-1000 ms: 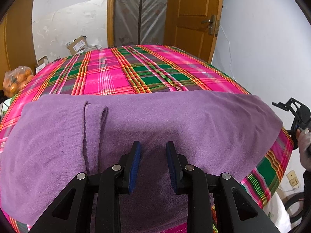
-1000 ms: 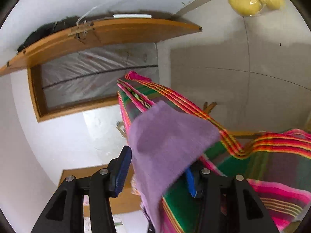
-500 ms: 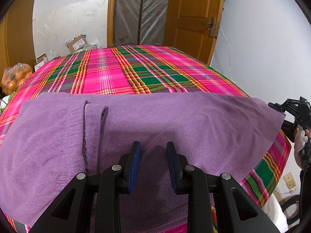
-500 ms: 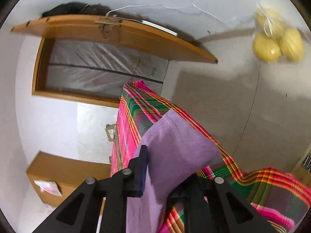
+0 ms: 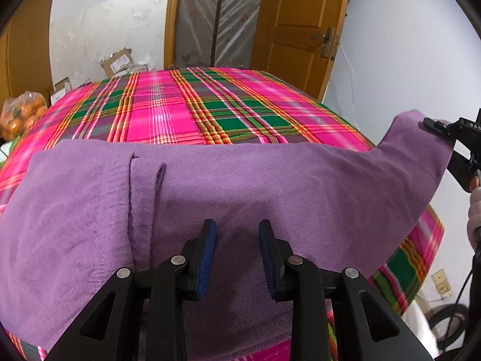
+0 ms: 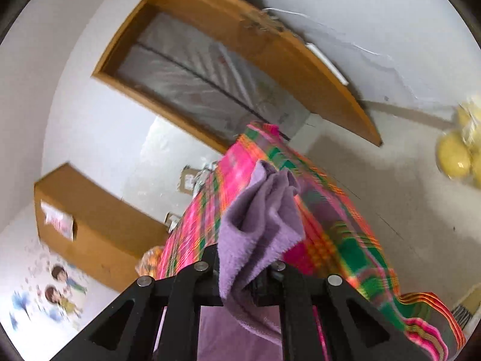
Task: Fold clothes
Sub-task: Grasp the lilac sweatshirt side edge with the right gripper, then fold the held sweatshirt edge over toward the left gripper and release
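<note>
A purple fleece garment [image 5: 270, 186] lies spread across the near side of a bed with a pink and green plaid cover [image 5: 180, 105]. My left gripper [image 5: 237, 225] hovers low over the garment's near middle. Its jaws are opening, and the cloth lies under the blue pads [image 5: 207, 255], not pinched between them. My right gripper [image 5: 436, 126] holds the garment's right corner raised above the bed edge. In the right wrist view the right gripper [image 6: 240, 267] is closing on bunched purple cloth [image 6: 261, 210], which hides its fingertips.
Beyond the bed stand a wooden door [image 5: 300, 30] and a plastic-covered doorway. Cardboard boxes [image 5: 117, 63] and a bag of oranges [image 5: 21, 114] sit at the back left. A hand [image 5: 475, 210] is at the right edge, and a bag of yellow fruit [image 6: 460, 156] hangs on the wall.
The right gripper went from open around the garment's right corner to shut on it, then lifted the corner and rolled. The left gripper stayed over the cloth.
</note>
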`<state>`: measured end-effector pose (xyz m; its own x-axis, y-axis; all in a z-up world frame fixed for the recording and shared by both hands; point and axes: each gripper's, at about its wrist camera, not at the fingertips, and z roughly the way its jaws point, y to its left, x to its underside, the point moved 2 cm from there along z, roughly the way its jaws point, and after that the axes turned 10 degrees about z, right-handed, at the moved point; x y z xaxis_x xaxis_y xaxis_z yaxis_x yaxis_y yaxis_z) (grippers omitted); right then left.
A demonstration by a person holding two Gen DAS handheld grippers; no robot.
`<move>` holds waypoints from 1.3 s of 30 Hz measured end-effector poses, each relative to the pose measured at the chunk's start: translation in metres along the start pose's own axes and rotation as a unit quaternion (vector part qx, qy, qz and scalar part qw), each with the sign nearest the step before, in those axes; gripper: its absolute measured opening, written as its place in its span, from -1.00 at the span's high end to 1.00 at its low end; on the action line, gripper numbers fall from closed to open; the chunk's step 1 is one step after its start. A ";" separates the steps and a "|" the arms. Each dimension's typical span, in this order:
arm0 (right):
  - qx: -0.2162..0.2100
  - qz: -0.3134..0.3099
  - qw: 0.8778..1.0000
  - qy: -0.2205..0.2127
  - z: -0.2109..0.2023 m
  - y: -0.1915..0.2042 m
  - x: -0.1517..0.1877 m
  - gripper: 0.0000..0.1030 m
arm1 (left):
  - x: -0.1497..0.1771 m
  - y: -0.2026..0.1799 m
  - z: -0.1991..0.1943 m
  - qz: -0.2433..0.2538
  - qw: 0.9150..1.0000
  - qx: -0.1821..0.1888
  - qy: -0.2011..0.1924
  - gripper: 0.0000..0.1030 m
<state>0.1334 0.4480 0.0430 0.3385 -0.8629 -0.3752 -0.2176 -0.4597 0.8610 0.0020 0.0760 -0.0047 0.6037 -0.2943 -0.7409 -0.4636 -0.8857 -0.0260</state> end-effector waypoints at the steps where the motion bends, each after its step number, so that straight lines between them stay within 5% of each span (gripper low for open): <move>1: -0.002 -0.011 1.000 0.003 0.001 0.008 0.003 0.78 | 0.000 0.001 -0.002 -0.004 1.000 0.002 -0.001 0.42; 15: -0.015 -0.108 0.990 0.089 0.060 0.077 0.068 0.78 | -0.006 0.019 -0.058 -0.029 0.997 -0.001 -0.072 0.42; 39: 0.038 -0.270 0.937 0.218 0.151 0.093 0.195 0.72 | 0.017 0.075 -0.074 -0.093 0.992 -0.048 -0.068 0.42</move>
<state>0.0405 0.2051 -0.0021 0.7566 -0.3397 -0.5587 0.0341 -0.8328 0.5525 0.0256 -0.0221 0.0301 0.5763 -0.0761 -0.8137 -0.2838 -0.9523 -0.1120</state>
